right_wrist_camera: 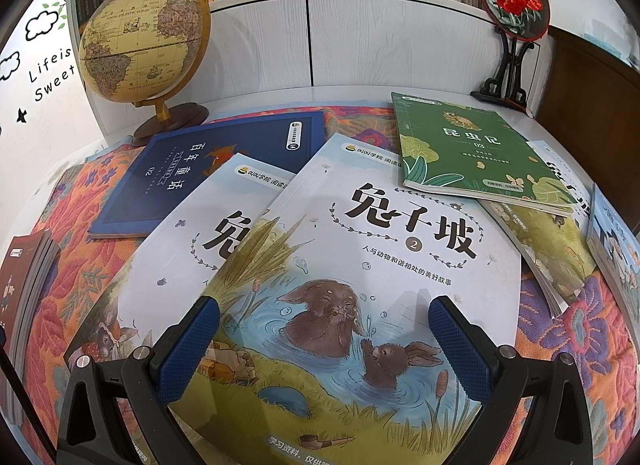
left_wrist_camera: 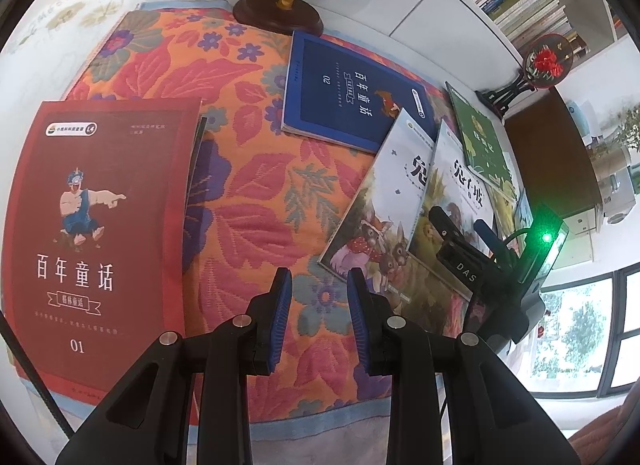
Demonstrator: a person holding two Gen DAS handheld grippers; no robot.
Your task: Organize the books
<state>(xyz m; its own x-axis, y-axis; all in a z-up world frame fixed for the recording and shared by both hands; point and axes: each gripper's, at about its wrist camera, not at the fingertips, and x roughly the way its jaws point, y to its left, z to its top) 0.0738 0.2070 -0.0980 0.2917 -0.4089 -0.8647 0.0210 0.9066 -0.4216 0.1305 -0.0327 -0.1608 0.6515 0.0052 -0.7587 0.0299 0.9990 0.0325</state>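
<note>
Books lie scattered over the flowered cloth (left_wrist_camera: 256, 201) on the table as I look on through both wrist cameras. Largest in my left view, the red book (left_wrist_camera: 96, 233), titled 百年童话 and numbered 01, lies flat to the left of my left gripper (left_wrist_camera: 318, 319), apart from its fingers. That gripper hangs over bare cloth, jaws parted a little, grasping nothing. The blue book (left_wrist_camera: 340, 97), same title, numbered 02, lies farther off by the globe (right_wrist_camera: 140, 37). My right gripper (right_wrist_camera: 324, 349) hovers low with jaws spread wide, empty, over the rabbit book (right_wrist_camera: 360, 265), titled 兔子坡 and marked 2, which overlaps a second rabbit book (right_wrist_camera: 192, 233). The green book (right_wrist_camera: 464, 149), 昆虫记 03, rests beyond on other books. Wall lettering (right_wrist_camera: 52, 73) reads "Life is Sweet."
</note>
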